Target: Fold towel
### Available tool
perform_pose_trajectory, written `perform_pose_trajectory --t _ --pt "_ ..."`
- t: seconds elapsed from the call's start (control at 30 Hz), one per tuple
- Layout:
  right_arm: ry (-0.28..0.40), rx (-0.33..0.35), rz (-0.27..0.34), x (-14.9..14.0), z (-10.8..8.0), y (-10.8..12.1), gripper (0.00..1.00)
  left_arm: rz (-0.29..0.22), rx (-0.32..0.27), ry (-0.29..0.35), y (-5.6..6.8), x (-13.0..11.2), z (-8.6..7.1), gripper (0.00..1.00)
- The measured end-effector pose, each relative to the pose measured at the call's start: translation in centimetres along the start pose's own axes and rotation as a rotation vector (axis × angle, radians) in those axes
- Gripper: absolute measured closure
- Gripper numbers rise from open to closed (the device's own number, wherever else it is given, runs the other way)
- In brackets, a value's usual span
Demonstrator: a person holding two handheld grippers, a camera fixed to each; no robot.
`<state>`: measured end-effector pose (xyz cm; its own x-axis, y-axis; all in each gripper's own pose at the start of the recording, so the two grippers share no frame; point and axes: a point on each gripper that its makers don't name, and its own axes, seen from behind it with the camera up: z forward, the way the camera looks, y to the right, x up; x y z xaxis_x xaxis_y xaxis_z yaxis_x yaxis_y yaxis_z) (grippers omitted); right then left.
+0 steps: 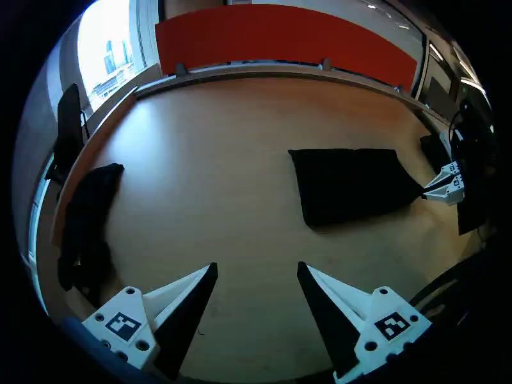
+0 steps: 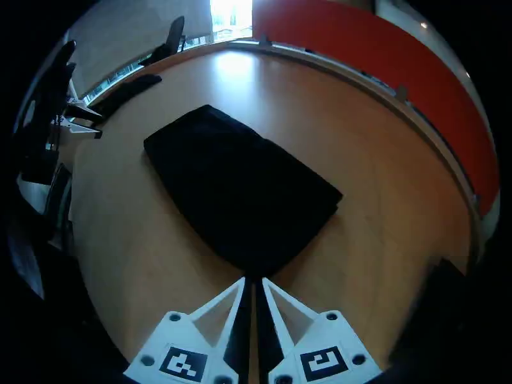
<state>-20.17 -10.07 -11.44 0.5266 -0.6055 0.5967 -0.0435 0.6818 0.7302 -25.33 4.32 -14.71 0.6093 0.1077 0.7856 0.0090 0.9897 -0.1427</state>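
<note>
The fingers of the right gripper (image 2: 253,281) are closed to a thin gap, and the near corner of the black towel (image 2: 237,192) is pinched between them. Square black-and-white markers (image 2: 182,363) are carried on the finger bases. The fingers of the left gripper (image 1: 256,265) are spread wide and nothing is held. It is held over bare table (image 1: 211,160), well apart from the towel. The towel is laid flat on the table. A dark cloth (image 1: 89,211) is seen at the table's left edge, and a red panel (image 1: 281,35) behind it.

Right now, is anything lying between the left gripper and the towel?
Nothing visible. Only bare table separates the open left gripper from the towel. A dark cloth lies off to the side near the table's edge, and the right gripper pinches one towel corner.
</note>
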Motion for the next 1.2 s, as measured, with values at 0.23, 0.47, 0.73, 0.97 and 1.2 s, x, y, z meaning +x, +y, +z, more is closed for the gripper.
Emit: perform_pose_trajectory --t 0.23,0.47,0.73,0.97,1.2 --pt "0.019 -0.032 -0.012 1.3 -1.3 0.6 0.96 0.004 -0.003 0.006 0.0 0.3 0.0 0.08" --pt "0.022 -0.081 -0.039 2.9 -3.1 1.9 0.96 0.003 -0.004 0.014 -0.1 0.7 -0.1 0.08" --pt "0.06 -0.126 -0.074 5.4 -5.7 3.2 0.96 0.007 -0.005 0.024 0.1 1.1 -0.3 0.08" --pt "0.083 -0.177 -0.111 6.9 -7.8 4.6 0.96 0.005 -0.005 0.033 0.4 1.4 -0.4 0.08" --pt "0.101 -0.216 -0.136 7.9 -9.6 5.7 0.96 0.007 -0.004 0.038 0.5 1.5 -0.7 0.08"
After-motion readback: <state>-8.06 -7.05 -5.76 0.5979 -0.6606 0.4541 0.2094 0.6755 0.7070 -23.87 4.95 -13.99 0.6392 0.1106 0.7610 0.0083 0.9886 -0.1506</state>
